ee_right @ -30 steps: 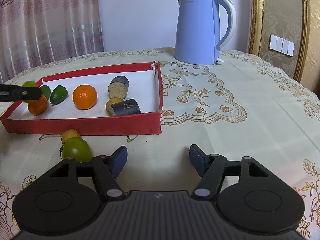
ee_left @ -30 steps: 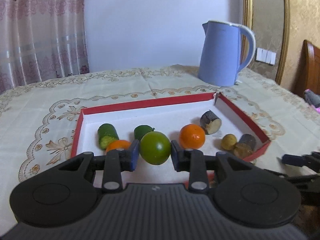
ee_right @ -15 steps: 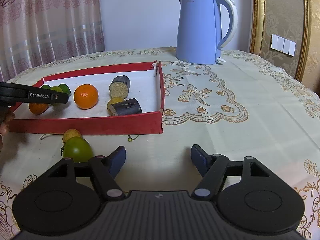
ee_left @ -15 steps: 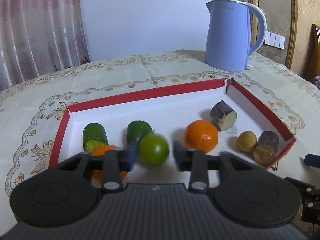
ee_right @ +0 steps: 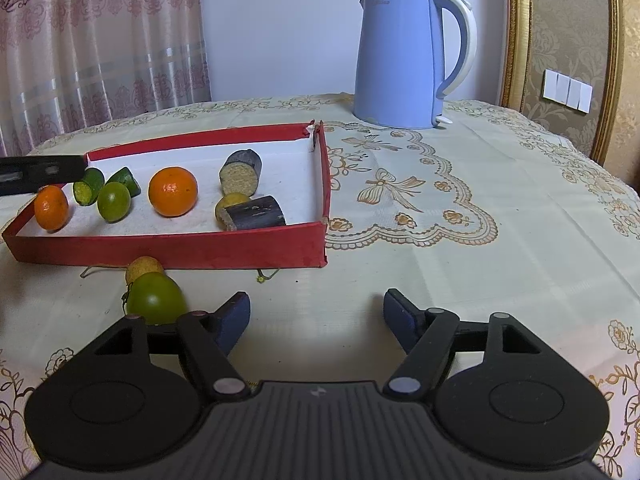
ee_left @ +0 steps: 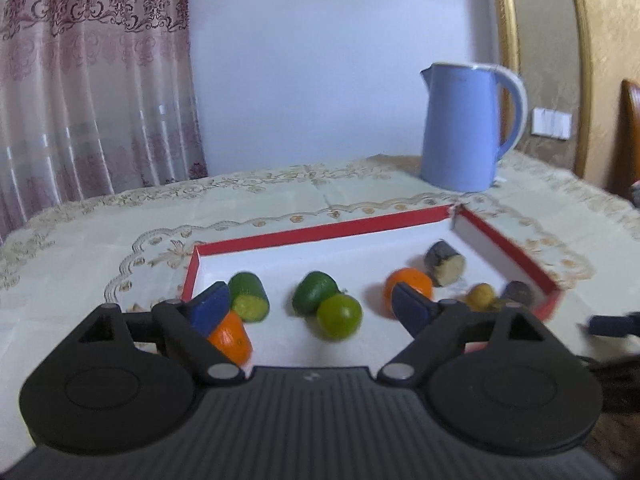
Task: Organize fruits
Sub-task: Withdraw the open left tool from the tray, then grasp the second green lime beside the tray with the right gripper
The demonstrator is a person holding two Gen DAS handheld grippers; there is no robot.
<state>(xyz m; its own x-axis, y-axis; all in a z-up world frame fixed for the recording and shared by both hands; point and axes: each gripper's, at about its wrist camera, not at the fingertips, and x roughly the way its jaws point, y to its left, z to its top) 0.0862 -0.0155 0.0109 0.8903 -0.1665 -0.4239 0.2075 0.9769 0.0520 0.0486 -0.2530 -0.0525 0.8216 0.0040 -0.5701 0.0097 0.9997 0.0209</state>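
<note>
left claw [ee_left: 310,300] just spread wide, grips nothing | green citrus [ee_left: 339,316] lying loose in red tray [ee_left: 320,232] | right claw [ee_right: 316,312] parted, empty, over bench [ee_right: 480,264]

No lettering can be read; faint print on the kettle [ee_right: 404,60] is illegible.

Your left gripper [ee_left: 310,304] and right gripper [ee_right: 316,316]: black ribbed bodies, round side discs, silver pivot screws, blue-padded fingers [ee_right: 234,316].
</note>
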